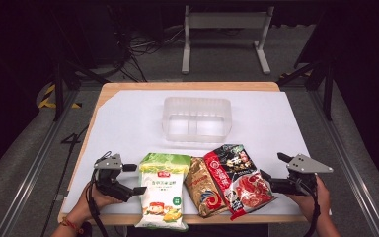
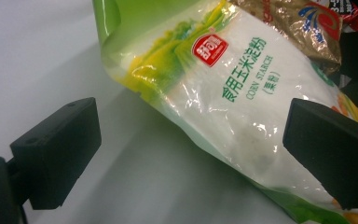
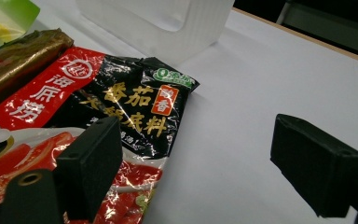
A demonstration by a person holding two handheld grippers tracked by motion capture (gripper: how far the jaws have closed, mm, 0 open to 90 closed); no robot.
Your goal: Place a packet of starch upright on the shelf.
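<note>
White sheeting (image 1: 276,123) is laid over a wooden table (image 1: 187,86), with dark floor and a grey metal frame (image 1: 224,29) seen behind. Three packets are lined up along the near edge: a green-and-white corn starch bag (image 1: 162,195) at the left, a gold-brown packet (image 1: 205,190) in the middle, and a red-and-black hotpot base packet (image 1: 237,180) at the right, partly overlapped. A translucent plastic bin (image 1: 196,119) is placed farther back at centre. The left gripper (image 1: 137,178) is held just beside the starch bag's left edge, jaws spread wide, nothing gripped; in the left gripper view the bag (image 2: 233,107) is seen between the jaws, contact not clear. The right gripper (image 1: 272,170) is held at the hotpot packet's right edge, jaws spread wide, empty; the packet (image 3: 121,107) is seen under one jaw.
</note>
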